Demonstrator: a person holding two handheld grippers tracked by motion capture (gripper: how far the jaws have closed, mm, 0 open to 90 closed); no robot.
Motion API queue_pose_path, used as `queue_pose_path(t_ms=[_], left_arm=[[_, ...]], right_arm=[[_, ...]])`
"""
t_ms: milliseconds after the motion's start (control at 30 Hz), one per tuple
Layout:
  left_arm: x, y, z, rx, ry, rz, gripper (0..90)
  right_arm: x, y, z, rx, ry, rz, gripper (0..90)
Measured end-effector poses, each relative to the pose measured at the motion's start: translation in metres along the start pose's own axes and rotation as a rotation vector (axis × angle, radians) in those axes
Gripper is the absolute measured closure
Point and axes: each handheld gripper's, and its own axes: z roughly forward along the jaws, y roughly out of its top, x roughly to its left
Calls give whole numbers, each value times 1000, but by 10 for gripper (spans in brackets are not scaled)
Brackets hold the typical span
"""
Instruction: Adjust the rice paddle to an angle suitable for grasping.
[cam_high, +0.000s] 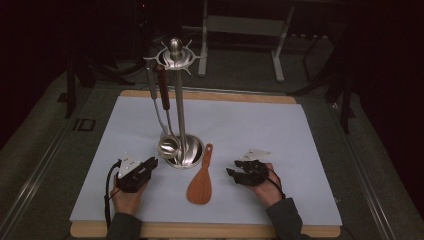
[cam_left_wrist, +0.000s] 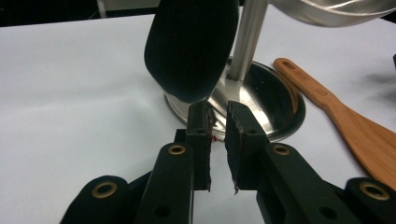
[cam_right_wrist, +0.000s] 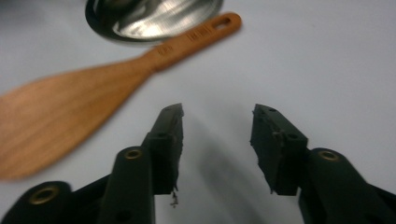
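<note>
Wooden spatula (cam_right_wrist: 70, 112) lies beside the gaping, empty right tongs (cam_right_wrist: 217, 123); left tongs (cam_left_wrist: 219, 119), slightly parted, face a black ladle (cam_left_wrist: 189, 46)

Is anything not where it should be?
Yes. The wooden spatula lies flat on the white mat, its handle end by the base of the utensil stand, while the ladle hangs from the stand's hooks. Nothing looks spilled or broken.

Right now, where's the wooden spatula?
In the high view the wooden spatula lies flat on the white mat, between both grippers, its handle tip touching the steel stand's base.
</note>
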Motion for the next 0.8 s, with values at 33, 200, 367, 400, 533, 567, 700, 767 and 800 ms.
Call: queue_pose_path(t_ms=[33, 200, 367, 400, 533, 567, 700, 767, 800], left_arm=[[0, 0, 1, 0, 2, -4, 797], [0, -2, 3, 7, 5, -1, 791], [0, -2, 4, 11, 5, 1, 789], [0, -2, 4, 12, 5, 2, 789], [0, -3, 4, 17, 3, 5, 789], [0, -3, 5, 16, 3, 6, 789], [-1, -3, 5, 16, 5, 5, 792], [-1, -3, 5, 17, 4, 5, 791], [-1, -3, 5, 16, 5, 5, 792]], right_arm=[[2, 3, 3, 2, 6, 1, 585], [11, 18, 14, -20, 29, -4, 822], [20, 27, 29, -14, 41, -9, 900], [21, 28, 33, -10, 44, -16, 900], [29, 34, 45, 4, 58, -20, 900], [30, 35, 48, 4, 63, -17, 900], [38, 41, 56, 0, 80, -16, 900], [43, 44, 61, 3, 90, -17, 900], [45, 44, 63, 7, 91, -21, 900]])
